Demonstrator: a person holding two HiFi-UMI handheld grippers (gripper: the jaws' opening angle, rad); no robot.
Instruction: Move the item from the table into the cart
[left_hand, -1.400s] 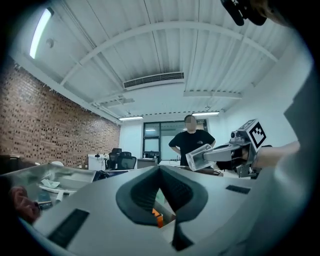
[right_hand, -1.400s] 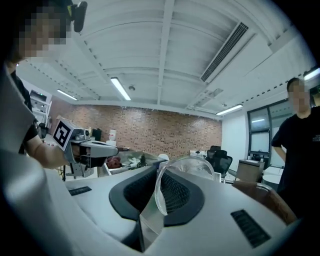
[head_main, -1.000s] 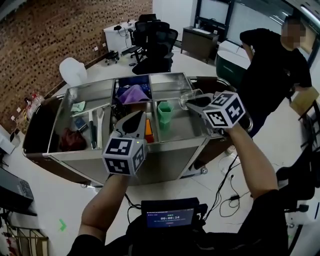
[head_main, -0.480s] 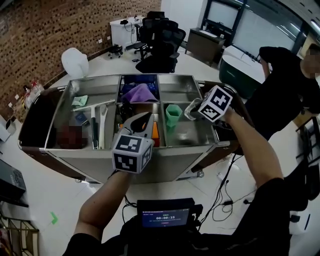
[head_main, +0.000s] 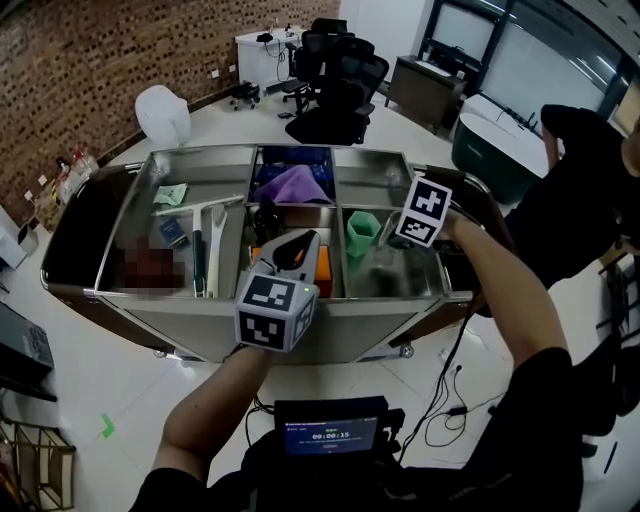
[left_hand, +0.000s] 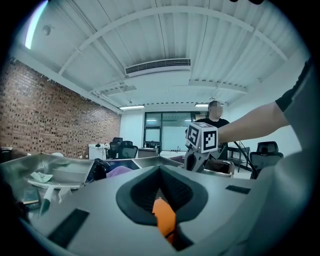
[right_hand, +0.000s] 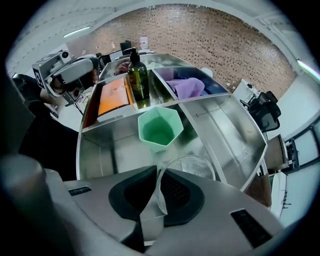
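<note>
A clear glass cup (right_hand: 191, 168) hangs by its rim in my right gripper (right_hand: 159, 172), which is shut on it. It is low over the cart's (head_main: 340, 296) right front compartment, just right of a green hexagonal cup (right_hand: 160, 127) (head_main: 361, 232) standing there. In the head view the right gripper (head_main: 386, 236) points down into that compartment. My left gripper (head_main: 297, 248) hovers over the cart's front middle, jaws together, nothing seen gripped. An orange flat item (head_main: 322, 272) lies in the compartment beside it and shows through the jaw gap of the left gripper (left_hand: 160, 172).
A dark pump bottle (right_hand: 138, 75) stands in the middle section, a purple cloth (head_main: 292, 185) behind it. White long-handled tools (head_main: 205, 245) lie in the left section. A person in black (head_main: 590, 190) stands at the right. Office chairs (head_main: 340, 90) are behind the cart.
My right gripper has carried the glass cup from the cart's right rim inward and down, next to the green cup. The left gripper has stayed over the front middle.
</note>
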